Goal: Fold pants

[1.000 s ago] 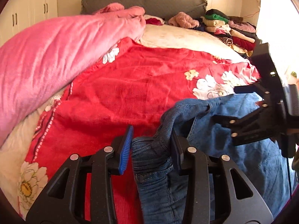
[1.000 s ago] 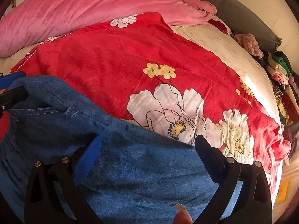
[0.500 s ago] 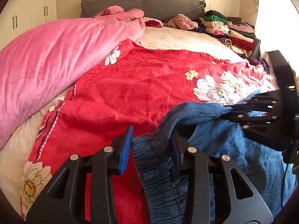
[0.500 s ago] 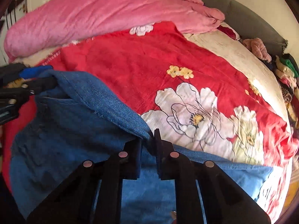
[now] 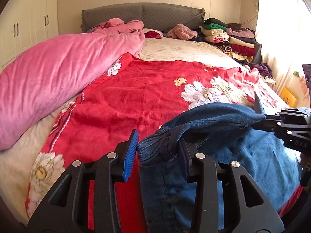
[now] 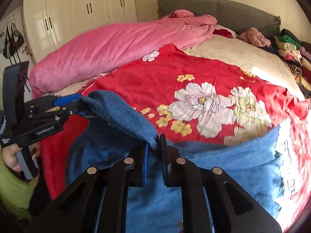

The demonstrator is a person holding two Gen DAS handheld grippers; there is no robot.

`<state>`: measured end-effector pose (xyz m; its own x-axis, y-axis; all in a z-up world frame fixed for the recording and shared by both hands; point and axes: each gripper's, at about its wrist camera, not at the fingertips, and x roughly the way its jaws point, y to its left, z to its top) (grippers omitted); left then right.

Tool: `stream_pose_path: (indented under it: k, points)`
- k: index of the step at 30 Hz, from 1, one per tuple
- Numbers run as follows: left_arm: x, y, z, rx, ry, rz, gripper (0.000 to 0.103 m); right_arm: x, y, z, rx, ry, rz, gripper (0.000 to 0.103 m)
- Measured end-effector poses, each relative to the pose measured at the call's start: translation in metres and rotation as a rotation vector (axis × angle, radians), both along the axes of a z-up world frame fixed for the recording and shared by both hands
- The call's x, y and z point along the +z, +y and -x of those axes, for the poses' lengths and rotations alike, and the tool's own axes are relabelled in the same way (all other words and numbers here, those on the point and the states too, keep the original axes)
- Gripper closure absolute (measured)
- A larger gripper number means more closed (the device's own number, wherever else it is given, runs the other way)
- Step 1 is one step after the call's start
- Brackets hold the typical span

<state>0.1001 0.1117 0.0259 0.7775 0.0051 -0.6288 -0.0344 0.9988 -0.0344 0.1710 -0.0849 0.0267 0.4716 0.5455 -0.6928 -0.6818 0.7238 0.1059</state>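
Right wrist view: the right tool [image 6: 154,145] has its fingers pressed together on a lifted fold of the blue denim pants [image 6: 213,167], pinching the fabric edge between the pads. From there a band of denim rises leftward to the left tool [image 6: 77,104], gripped by a hand [image 6: 11,159] in a green sleeve at the left edge. The rest of the pants lies spread over the near edge of the bed, toward its right side, on the red floral blanket [image 6: 175,81].

Left wrist view: the left tool [image 5: 157,149] pinches the bunched waistband of the pants [image 5: 252,155]; the right pad presses the denim, the blue left pad just touches it. The right tool [image 5: 266,119] holds the far end of the raised fold at the right edge. Beyond, a pink quilt [image 5: 58,73] lies rolled along the left edge of the bed, a grey headboard [image 5: 141,13] stands behind, and a pile of folded clothes [image 5: 225,36] sits at the far right corner.
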Motion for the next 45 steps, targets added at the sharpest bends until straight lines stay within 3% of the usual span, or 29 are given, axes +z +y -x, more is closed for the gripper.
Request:
stream_pose_path:
  k: [8,19,25,30,37,41,45]
  points:
    - [-0.008,-0.011,0.040,-0.038,0.040,0.001,0.073,0.004,-0.018,0.066,0.026,-0.001,-0.029,0.093]
    - [-0.026,-0.017,0.075,-0.066,0.130,-0.037,0.072,-0.023,-0.020,0.136,0.106,0.048,-0.010,0.093]
    - [-0.035,-0.012,0.082,-0.056,0.188,-0.011,0.067,-0.045,-0.014,0.149,0.131,0.104,0.022,0.093]
    - [-0.044,0.002,0.089,-0.033,0.228,0.048,0.054,-0.052,-0.016,0.148,0.121,0.161,-0.013,0.093]
    - [-0.036,0.017,0.110,0.008,0.216,0.077,0.053,-0.055,-0.008,0.155,0.150,0.188,-0.025,0.092]
    - [-0.019,0.017,0.116,0.021,0.171,0.108,0.061,-0.061,0.000,0.158,0.168,0.203,0.002,0.092]
    - [-0.008,-0.009,0.106,-0.047,0.133,0.141,0.061,-0.072,0.003,0.156,0.164,0.234,0.017,0.091]
